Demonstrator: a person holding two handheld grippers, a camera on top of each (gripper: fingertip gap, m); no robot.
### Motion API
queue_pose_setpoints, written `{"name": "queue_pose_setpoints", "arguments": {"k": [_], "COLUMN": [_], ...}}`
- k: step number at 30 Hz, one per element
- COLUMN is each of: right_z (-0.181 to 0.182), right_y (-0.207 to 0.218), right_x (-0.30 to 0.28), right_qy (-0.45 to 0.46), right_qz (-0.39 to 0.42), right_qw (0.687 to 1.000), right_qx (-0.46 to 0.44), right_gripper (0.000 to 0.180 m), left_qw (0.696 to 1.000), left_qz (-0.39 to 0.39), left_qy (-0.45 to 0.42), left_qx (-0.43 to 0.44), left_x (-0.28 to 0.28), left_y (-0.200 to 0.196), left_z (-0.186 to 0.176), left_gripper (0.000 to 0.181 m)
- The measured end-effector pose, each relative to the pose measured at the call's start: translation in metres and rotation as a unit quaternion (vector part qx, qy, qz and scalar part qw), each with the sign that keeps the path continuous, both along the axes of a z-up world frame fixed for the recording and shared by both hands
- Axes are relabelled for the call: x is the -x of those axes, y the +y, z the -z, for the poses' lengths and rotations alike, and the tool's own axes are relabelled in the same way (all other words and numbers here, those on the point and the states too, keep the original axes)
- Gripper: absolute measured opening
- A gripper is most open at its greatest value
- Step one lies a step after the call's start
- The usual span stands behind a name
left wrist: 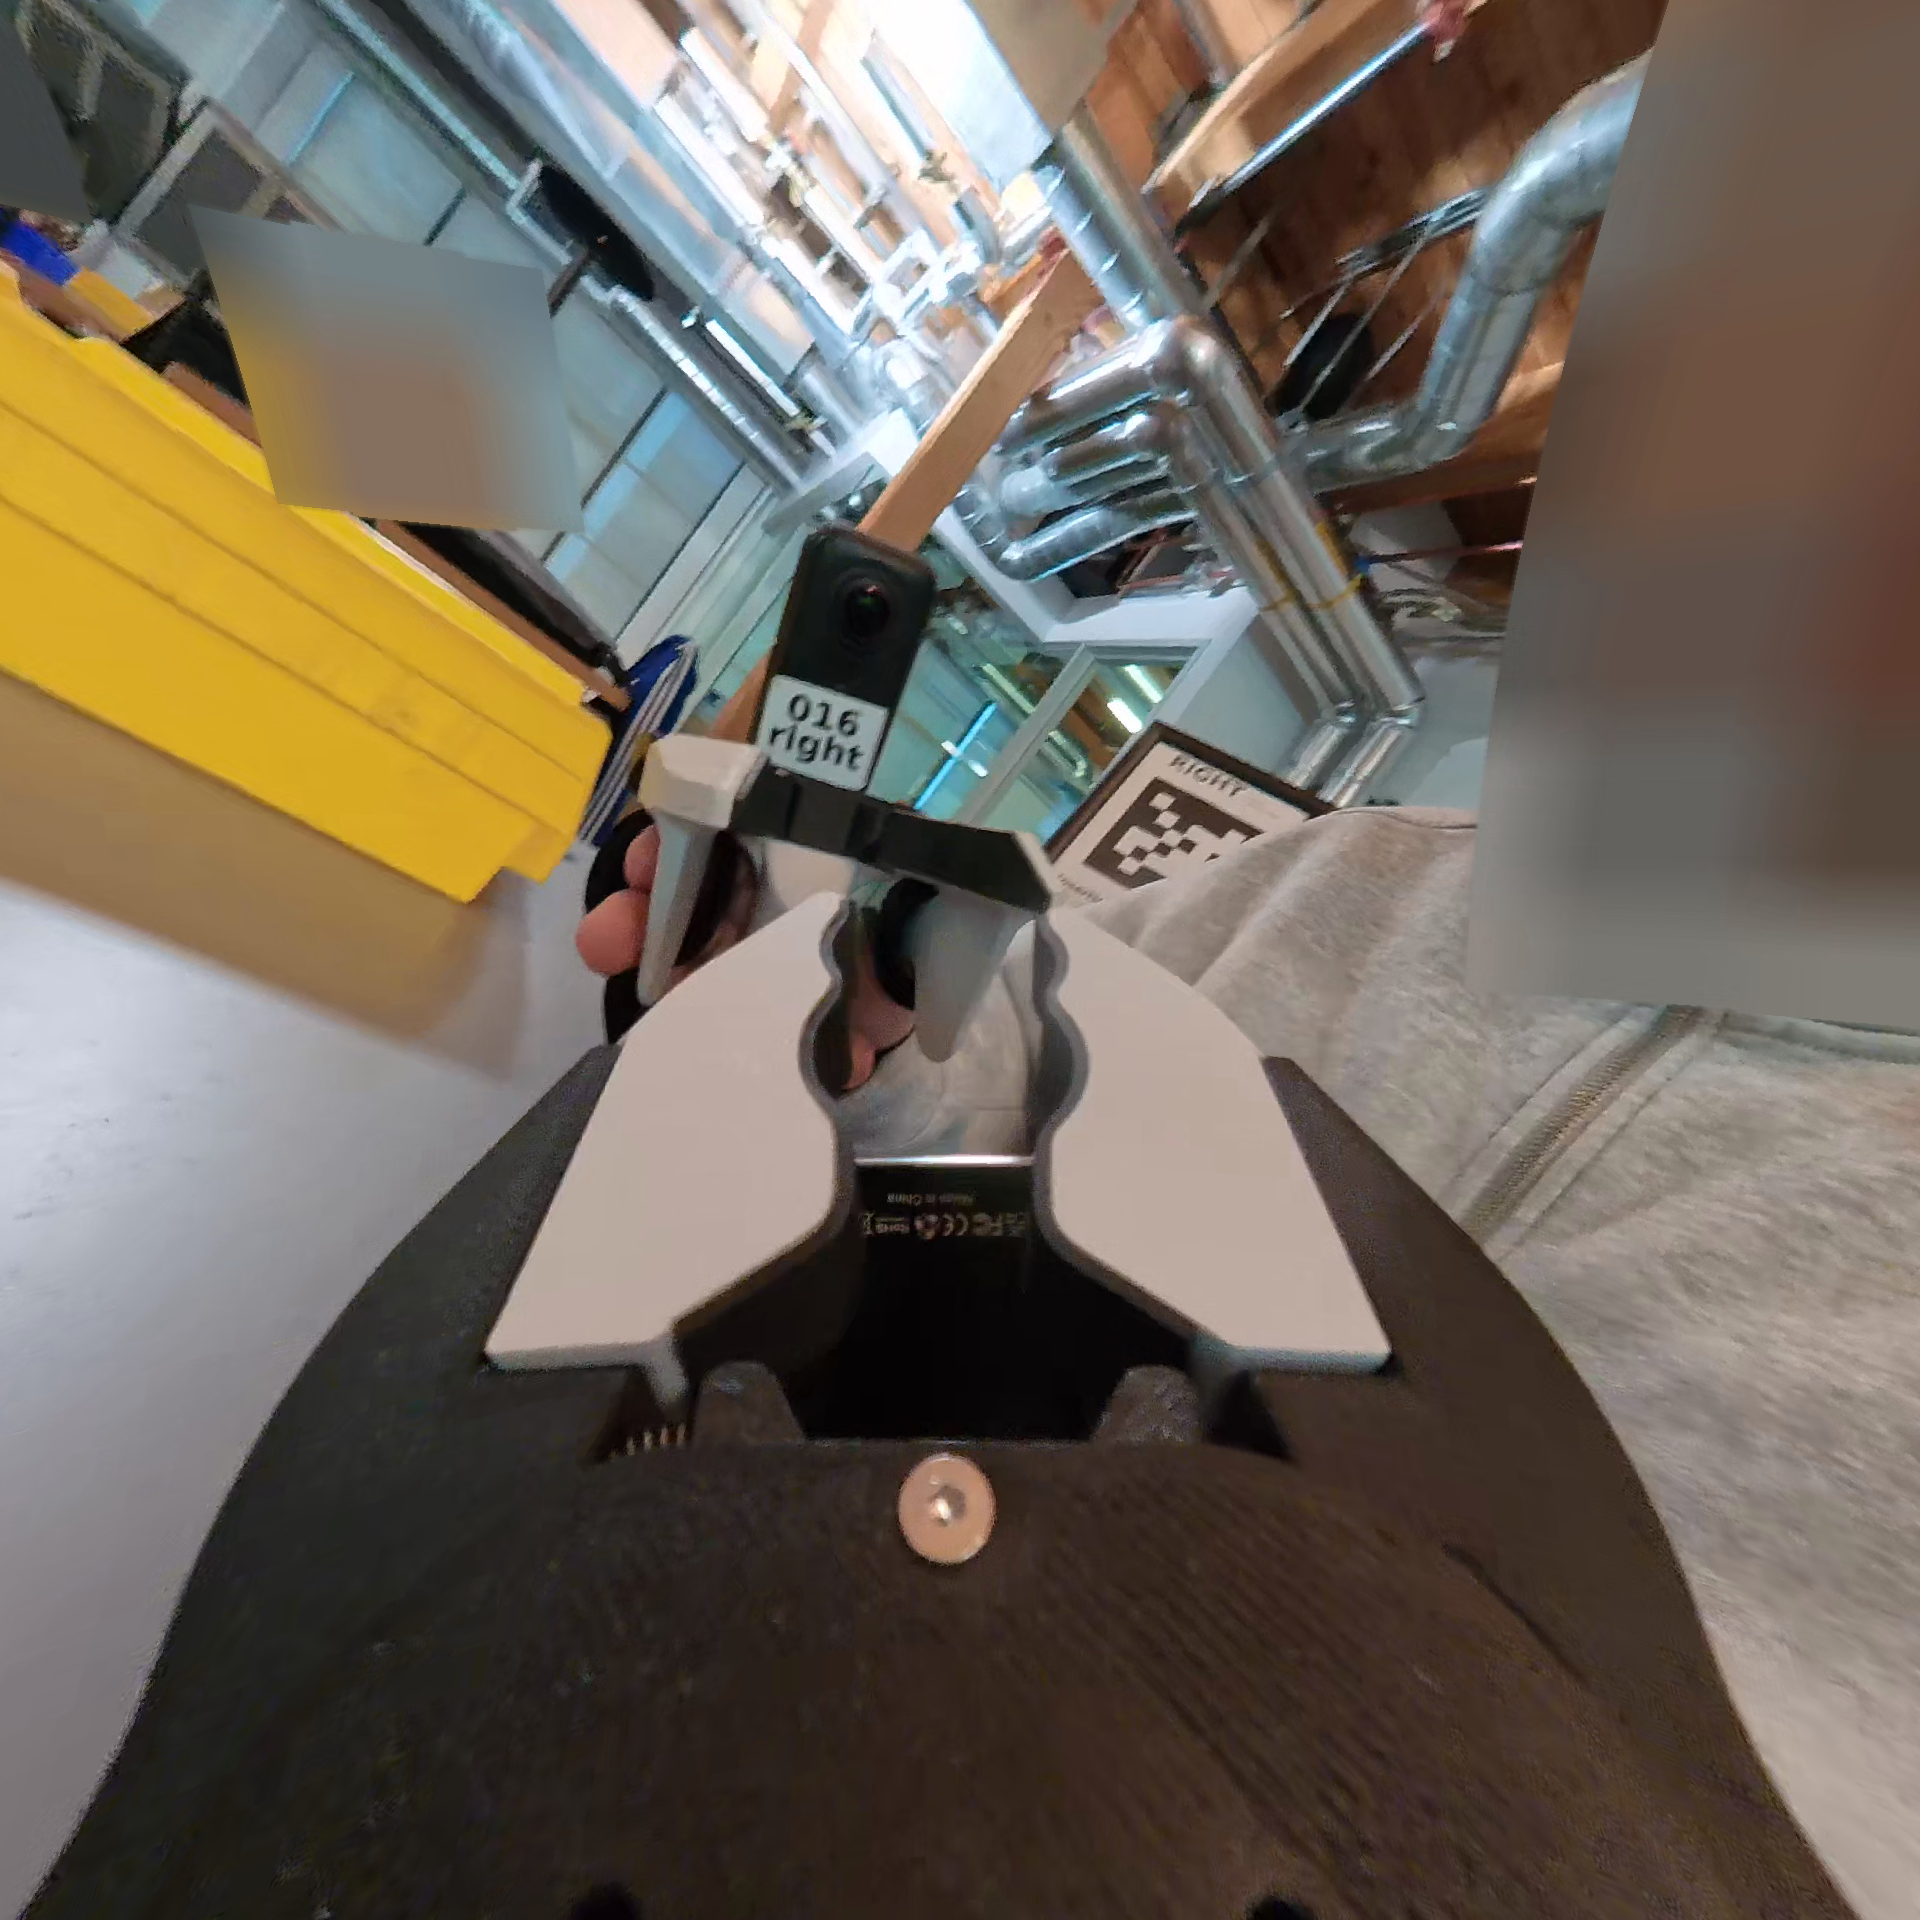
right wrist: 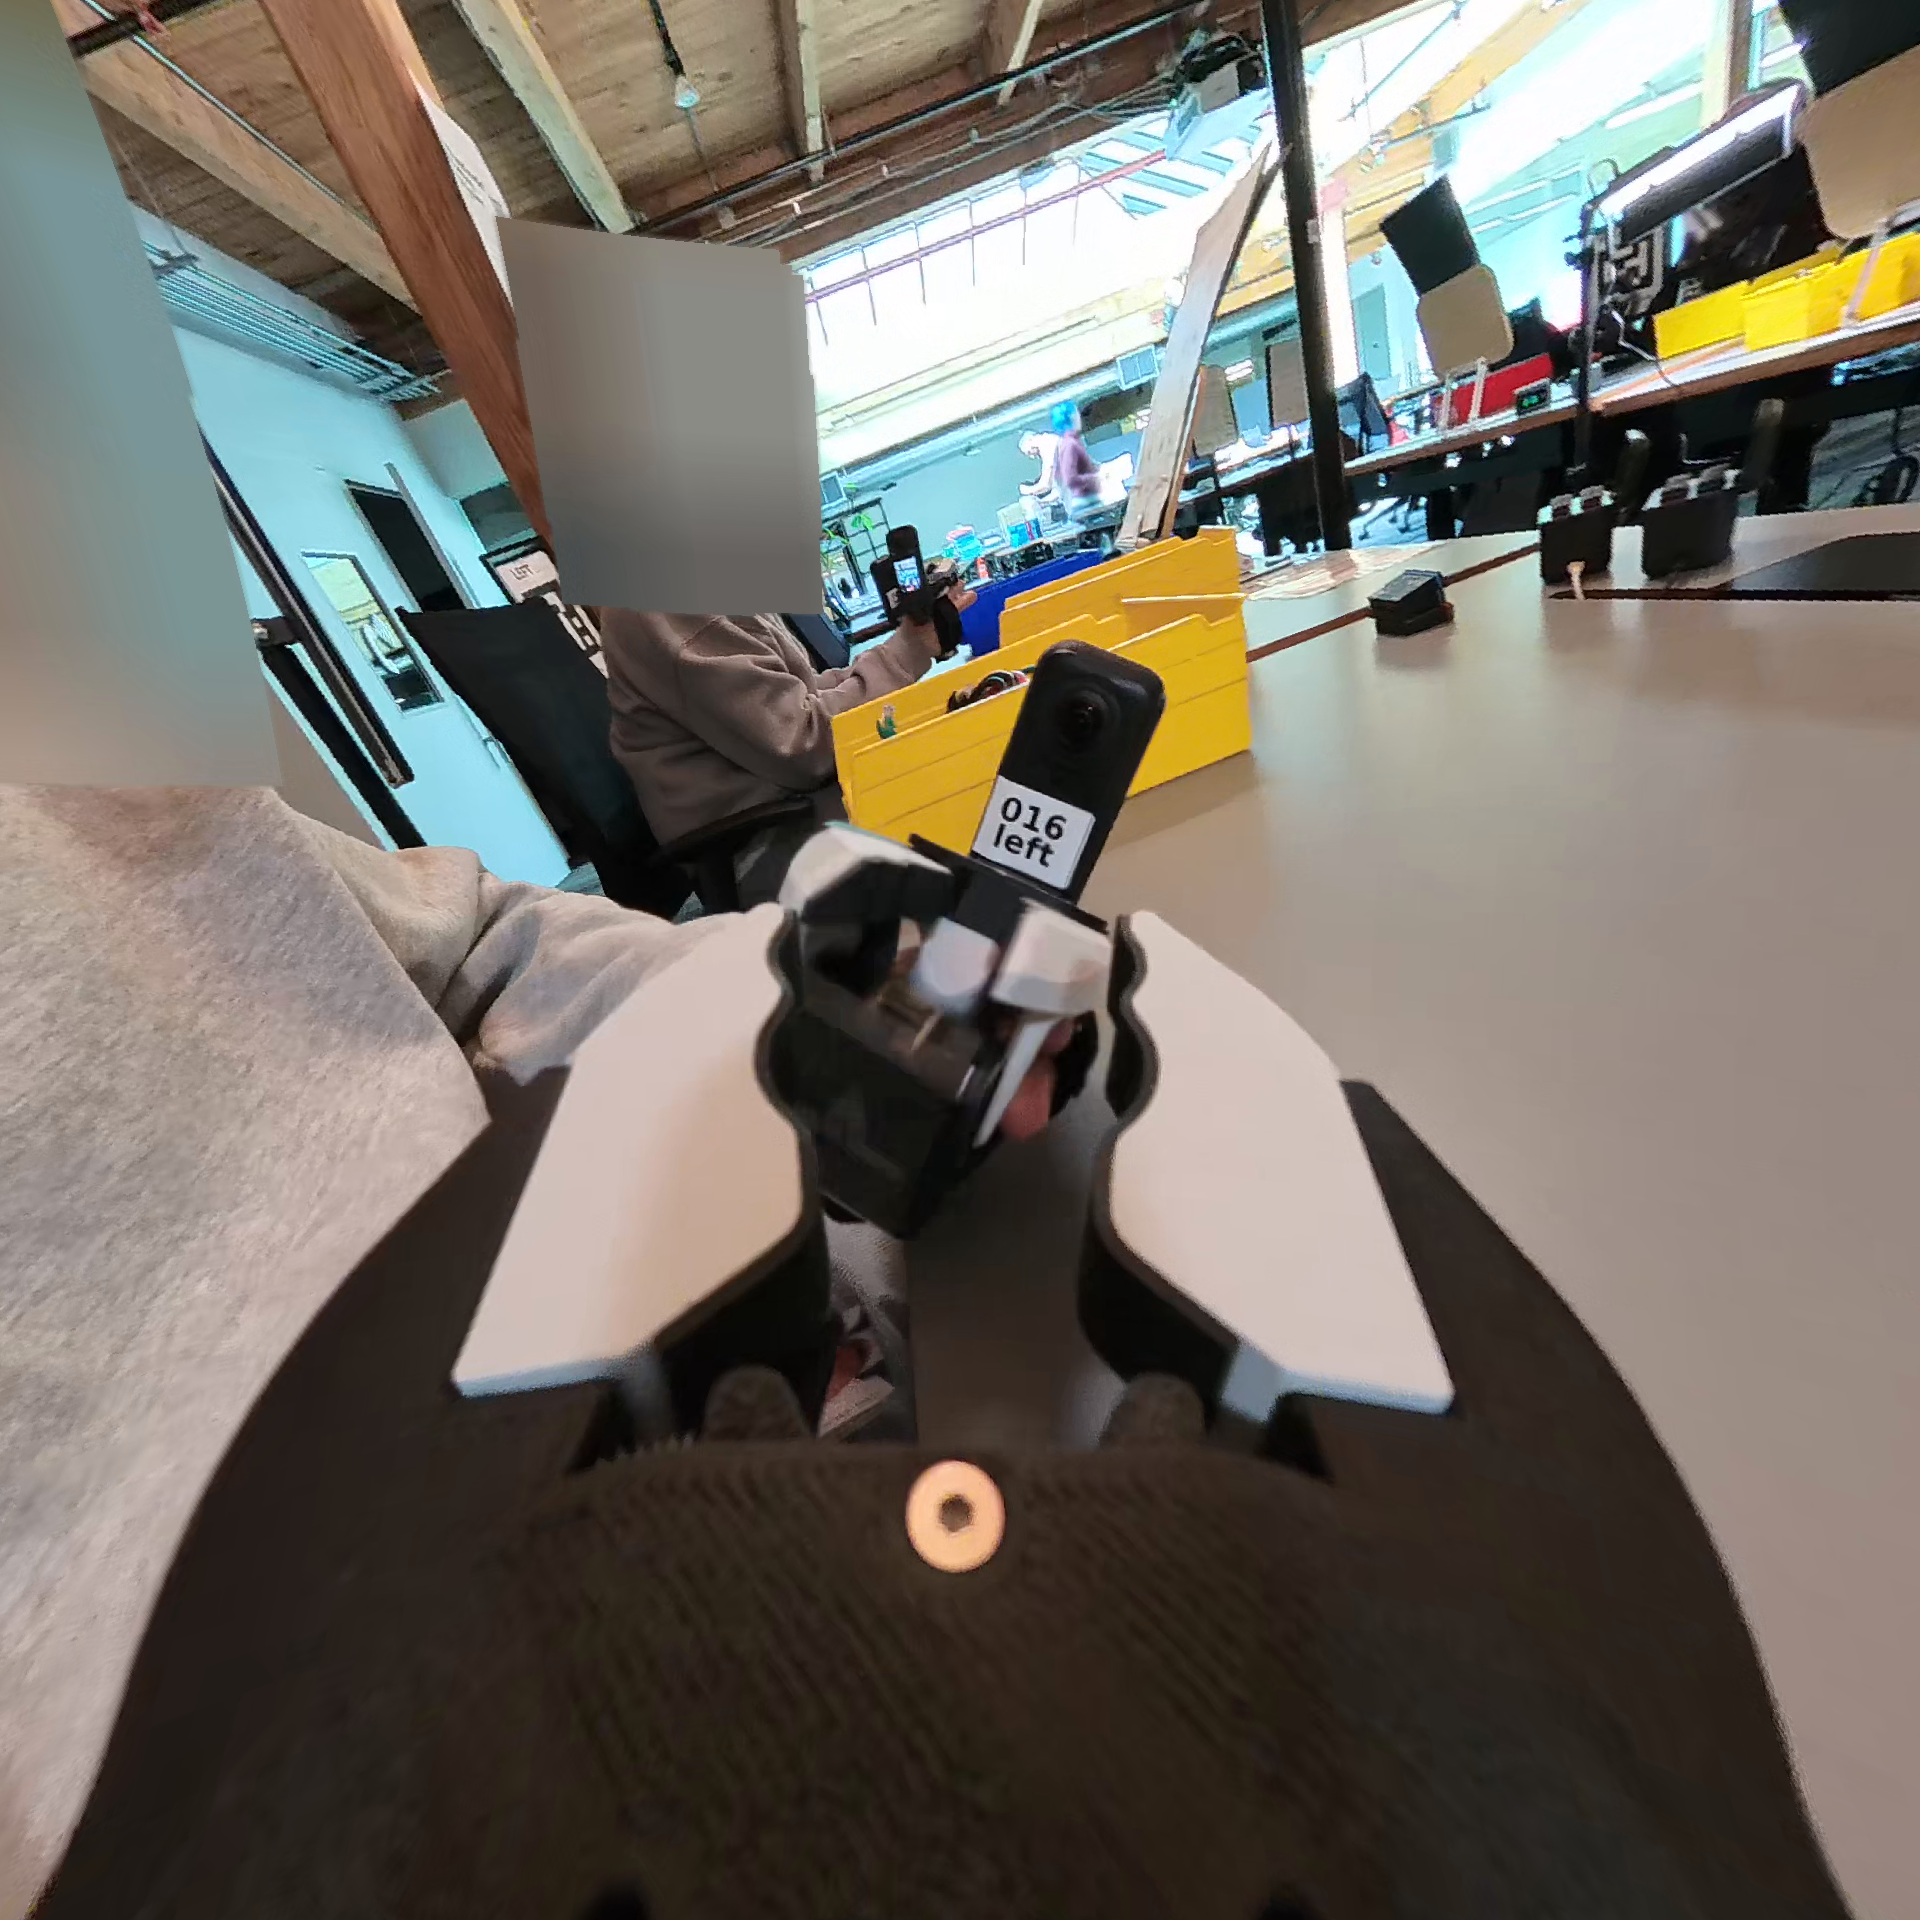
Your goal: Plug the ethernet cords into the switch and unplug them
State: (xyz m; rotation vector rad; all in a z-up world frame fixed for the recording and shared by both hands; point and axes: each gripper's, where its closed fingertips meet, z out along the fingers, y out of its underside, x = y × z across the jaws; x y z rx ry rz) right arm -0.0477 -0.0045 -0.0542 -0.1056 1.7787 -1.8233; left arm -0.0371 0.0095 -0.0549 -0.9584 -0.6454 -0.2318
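Note:
My left gripper (left wrist: 940, 935) is shut on the switch (left wrist: 940, 1268), a small black box with a metal edge, held deep between its white fingers. The right wrist view shows the same: the left gripper (right wrist: 935, 997) clamps the black switch (right wrist: 873, 1122) and holds it up above the table edge. My right gripper (right wrist: 951, 935) is open and empty, its jaws wide, and it faces the switch from close by. Its grey fingers (left wrist: 675, 894) point back at the left gripper in the left wrist view. No ethernet cord shows in either view.
Yellow bins (right wrist: 1039, 717) stand on the pale table (right wrist: 1455, 935) behind the grippers, and also show in the left wrist view (left wrist: 260, 644). A seated person in a grey top (right wrist: 707, 717) is at the left. Small black boxes (right wrist: 1408, 603) lie farther back.

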Motion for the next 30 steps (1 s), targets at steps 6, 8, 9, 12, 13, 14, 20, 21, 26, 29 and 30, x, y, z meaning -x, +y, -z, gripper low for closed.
{"name": "queue_pose_setpoints", "arguments": {"k": [6,8,9,12,13,14,20,21,26,29,30], "right_z": [0.025,0.044,0.049,0.045,0.042,0.04,0.039,0.039,0.037,0.034,0.034], "right_y": [-0.009,-0.013,-0.014,-0.012,-0.011,-0.011,-0.014,-0.015,-0.013,-0.008,-0.005], "right_x": [0.011,0.016,0.016,0.017,0.019,0.021,0.025,0.024,0.019,0.008,0.001], "right_qy": [0.042,0.071,0.077,0.068,0.062,0.056,0.003,-0.007,-0.017,0.005,0.02], "right_qz": [0.047,0.063,0.058,0.051,0.053,0.054,0.048,0.043,0.031,-0.001,-0.022], "right_qw": [0.996,0.989,0.988,0.989,0.99,0.991,0.993,0.993,0.993,0.994,0.993], "right_qx": [-0.064,-0.111,-0.125,-0.12,-0.115,-0.112,-0.11,-0.111,-0.112,-0.111,-0.113], "right_gripper": [0.056,0.055,0.056,0.052,0.05,0.049,0.048,0.048,0.048,0.042,0.036], "left_qw": [0.991,0.987,0.988,0.992,0.992,0.992,0.991,0.992,0.993,0.988,0.985], "left_qz": [-0.126,-0.152,-0.149,-0.118,-0.119,-0.12,-0.115,-0.113,-0.093,-0.091,-0.092], "left_qy": [-0.038,-0.05,-0.049,-0.041,-0.036,-0.033,-0.023,-0.024,-0.035,-0.02,-0.014], "left_qx": [0.02,0.012,0.009,0.014,0.024,0.035,0.059,0.058,0.068,0.12,0.142], "left_x": [0.024,0.029,0.028,0.021,0.021,0.021,0.018,0.018,0.017,0.014,0.013], "left_y": [-0.036,-0.048,-0.049,-0.042,-0.04,-0.038,-0.034,-0.035,-0.029,-0.017,-0.013], "left_z": [0.014,0.013,0.012,0.008,0.008,0.01,0.012,0.012,0.013,0.017,0.02], "left_gripper": [0.0,0.0,0.001,0.007,0.008,0.01,0.017,0.02,0.026,0.026,0.026]}}
